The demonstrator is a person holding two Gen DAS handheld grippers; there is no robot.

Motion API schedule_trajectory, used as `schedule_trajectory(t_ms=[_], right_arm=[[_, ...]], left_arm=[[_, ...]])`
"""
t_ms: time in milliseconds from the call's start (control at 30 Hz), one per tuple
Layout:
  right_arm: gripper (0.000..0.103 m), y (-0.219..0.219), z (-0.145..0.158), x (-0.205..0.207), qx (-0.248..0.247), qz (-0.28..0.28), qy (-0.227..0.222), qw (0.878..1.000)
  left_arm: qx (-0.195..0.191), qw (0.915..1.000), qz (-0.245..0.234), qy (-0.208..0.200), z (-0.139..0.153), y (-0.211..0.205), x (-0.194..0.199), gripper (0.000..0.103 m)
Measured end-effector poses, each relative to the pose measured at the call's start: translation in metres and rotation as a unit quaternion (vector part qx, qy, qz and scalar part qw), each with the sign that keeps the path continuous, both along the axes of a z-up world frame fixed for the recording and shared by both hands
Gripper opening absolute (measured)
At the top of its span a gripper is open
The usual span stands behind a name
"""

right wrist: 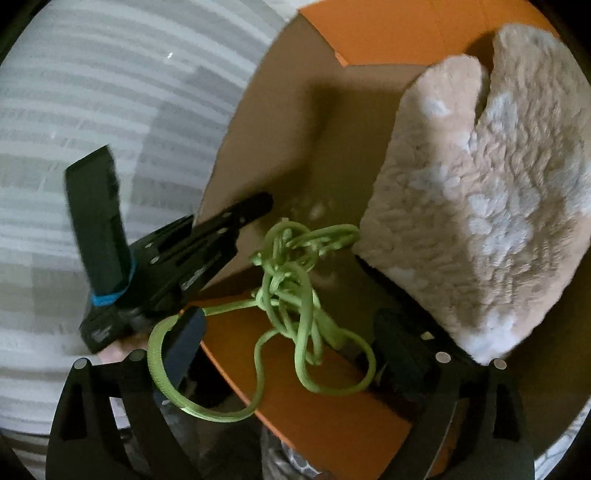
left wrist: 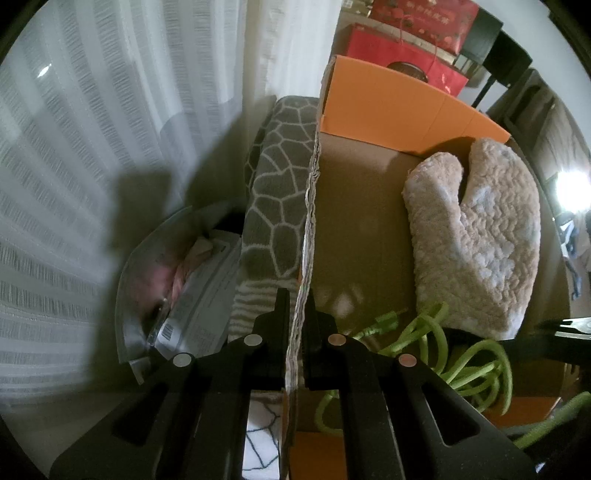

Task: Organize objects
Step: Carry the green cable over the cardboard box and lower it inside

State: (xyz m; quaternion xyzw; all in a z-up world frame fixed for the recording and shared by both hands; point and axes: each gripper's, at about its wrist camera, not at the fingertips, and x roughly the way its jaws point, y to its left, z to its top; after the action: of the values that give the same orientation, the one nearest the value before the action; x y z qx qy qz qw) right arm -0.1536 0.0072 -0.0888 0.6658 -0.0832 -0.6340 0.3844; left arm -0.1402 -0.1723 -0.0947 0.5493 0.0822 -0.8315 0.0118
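Observation:
An orange cardboard box (left wrist: 399, 107) stands open with a fluffy beige mitt (left wrist: 476, 240) and a tangled green cord (left wrist: 439, 343) inside. My left gripper (left wrist: 297, 306) is shut on the box's left wall (left wrist: 308, 221), one finger on each side. In the right wrist view the mitt (right wrist: 480, 206) lies at the right and the green cord (right wrist: 295, 288) spills over the box's front edge (right wrist: 314, 398). My right gripper (right wrist: 291, 354) is open wide, with a loop of the cord draped over its left finger (right wrist: 184, 339). The left gripper (right wrist: 207, 236) shows there too, clamped on the wall.
A grey patterned blanket (left wrist: 277, 192) is pressed against the box's left side. A clear bag of papers (left wrist: 192, 295) lies beside it. White striped curtains (left wrist: 110, 147) hang at the left. Red gift boxes (left wrist: 417, 33) stand behind the box.

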Motion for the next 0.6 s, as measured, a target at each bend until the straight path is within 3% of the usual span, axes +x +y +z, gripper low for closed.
schedule_trajectory(t_ms=[133,200,300,400,600], right_arm=[[0.094,-0.004,-0.004,0.002,-0.021,0.006,-0.013,1.000],[0.094,-0.002,0.001,0.005,-0.008,0.012,-0.004,1.000],[0.094,0.004,0.014,0.008,0.075,0.022,0.054,0.995],[0.095,0.005,0.032,0.011,0.182,0.048,0.135,0.973],[0.095,0.022,0.070,0.021,0.108,0.075,0.120,0.984]], left_arm=[[0.001,1.0000,-0.001,-0.001,-0.001,-0.002,0.000,0.005],[0.002,1.0000,-0.001,-0.001,-0.002,-0.004,0.000,0.005],[0.000,1.0000,-0.002,-0.002,-0.001,-0.004,-0.001,0.005],[-0.001,1.0000,-0.002,-0.003,-0.001,-0.003,0.000,0.005],[-0.001,1.0000,-0.003,-0.003,-0.001,-0.004,0.000,0.005]])
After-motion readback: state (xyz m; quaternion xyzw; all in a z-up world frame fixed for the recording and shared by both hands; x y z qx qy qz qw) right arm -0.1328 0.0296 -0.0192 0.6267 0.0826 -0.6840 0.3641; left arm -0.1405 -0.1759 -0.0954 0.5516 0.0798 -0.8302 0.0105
